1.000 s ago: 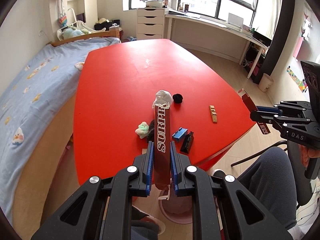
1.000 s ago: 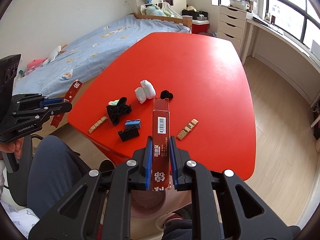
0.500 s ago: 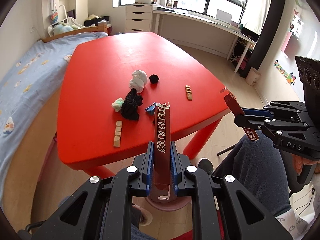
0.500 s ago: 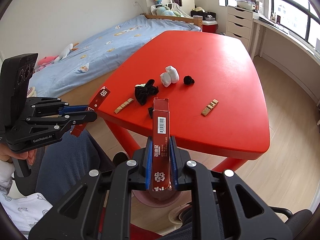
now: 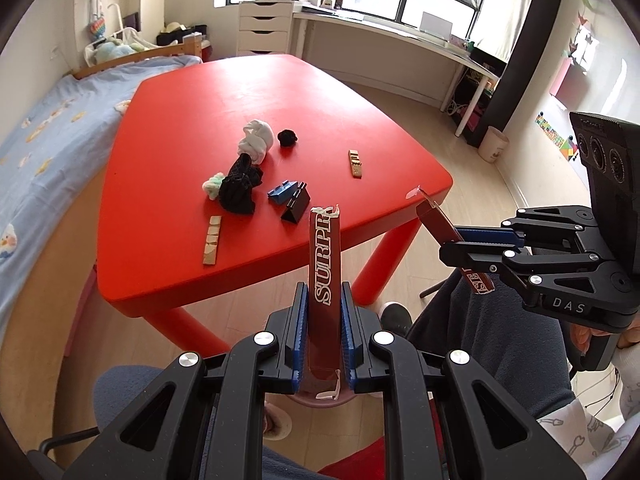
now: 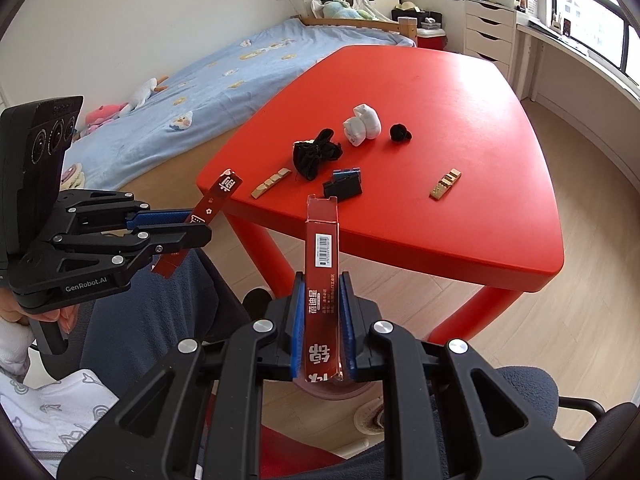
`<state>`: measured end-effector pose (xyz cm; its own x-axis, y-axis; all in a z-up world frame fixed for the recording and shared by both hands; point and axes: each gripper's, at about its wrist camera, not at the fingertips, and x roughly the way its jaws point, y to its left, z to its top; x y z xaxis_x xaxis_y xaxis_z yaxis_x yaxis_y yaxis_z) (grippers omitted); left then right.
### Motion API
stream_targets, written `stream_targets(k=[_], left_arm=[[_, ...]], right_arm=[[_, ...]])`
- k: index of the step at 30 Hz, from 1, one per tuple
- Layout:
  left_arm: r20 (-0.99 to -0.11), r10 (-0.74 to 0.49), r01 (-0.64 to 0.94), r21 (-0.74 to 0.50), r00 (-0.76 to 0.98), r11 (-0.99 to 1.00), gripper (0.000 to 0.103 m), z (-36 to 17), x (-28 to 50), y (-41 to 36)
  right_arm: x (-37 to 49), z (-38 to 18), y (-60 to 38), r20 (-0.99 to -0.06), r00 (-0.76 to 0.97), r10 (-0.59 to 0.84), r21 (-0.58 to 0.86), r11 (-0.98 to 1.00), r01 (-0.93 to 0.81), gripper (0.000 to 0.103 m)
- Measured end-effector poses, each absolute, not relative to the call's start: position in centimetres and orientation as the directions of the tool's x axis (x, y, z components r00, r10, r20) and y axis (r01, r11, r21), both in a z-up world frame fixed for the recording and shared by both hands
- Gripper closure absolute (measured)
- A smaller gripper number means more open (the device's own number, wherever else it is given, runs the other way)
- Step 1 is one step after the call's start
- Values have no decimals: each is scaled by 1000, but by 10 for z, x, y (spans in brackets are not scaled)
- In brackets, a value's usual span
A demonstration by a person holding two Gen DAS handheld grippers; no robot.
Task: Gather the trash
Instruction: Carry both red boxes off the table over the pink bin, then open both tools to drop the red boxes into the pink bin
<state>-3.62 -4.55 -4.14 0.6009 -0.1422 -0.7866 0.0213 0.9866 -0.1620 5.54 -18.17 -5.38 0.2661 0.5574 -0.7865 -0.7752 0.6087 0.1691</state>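
Left gripper (image 5: 323,338): blue-padded fingers (image 5: 298,336) closed flat on a dark red carton strip (image 5: 325,264) lettered "SURPR", held upright, torn white edge at top. Right gripper (image 6: 323,332): fingers (image 6: 347,332) likewise clamped on a second red carton (image 6: 321,264), barcode face showing, open end up. Both grippers sit off the counter edge, above the person's lap.

Below each held carton, a pinkish bin (image 6: 332,390) rim shows, mostly hidden by the fingers; likely the drop target.

Farther out, on the red counter (image 5: 192,264): two gold wrappers (image 5: 212,240), black cloth (image 5: 239,190), blue block (image 5: 283,192), black wedge (image 5: 297,202), white wad (image 5: 257,141), small black ball (image 5: 287,137). None collected yet.

Risks, as judged: the bin is barely visible, so a release could miss onto the floor. The long cartons may catch on the rim or on each other if dropped together.
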Motion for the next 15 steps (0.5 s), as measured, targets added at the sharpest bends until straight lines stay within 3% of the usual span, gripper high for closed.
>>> stream_targets(k=[7,8,9,10,11,13,15], left_arm=[[-789,-154,36,-166,595,986,87,-41,-35,-48],[-788,-159,40,-169,595,985,85,-41,-35,-48],[-788,-163,43,-171,593,984,81,-41,-34,-49],[-790,-157,42,-165,593,985,68,-41,-34,-50],[-788,-153,38,-162,596,986,56,-41,-34,-49],[-774,-143,19,-167,616,986,14,-40,-35,-47],[-762,-125,3,-159,635,987,10,-38,-36,-44]], right_arm=[[57,-54,-183,-782,259,567,179,601,-779,84],[57,-53,-184,-782,259,567,177,601,-780,81],[57,-53,-183,-783,255,568,179,598,-781,64],[57,-53,-183,-781,257,569,178,597,-782,52],[57,-53,-183,-778,263,571,176,599,-781,33],[58,-53,-184,-772,270,575,180,605,-775,22],[61,-53,-186,-773,275,572,184,617,-765,11]])
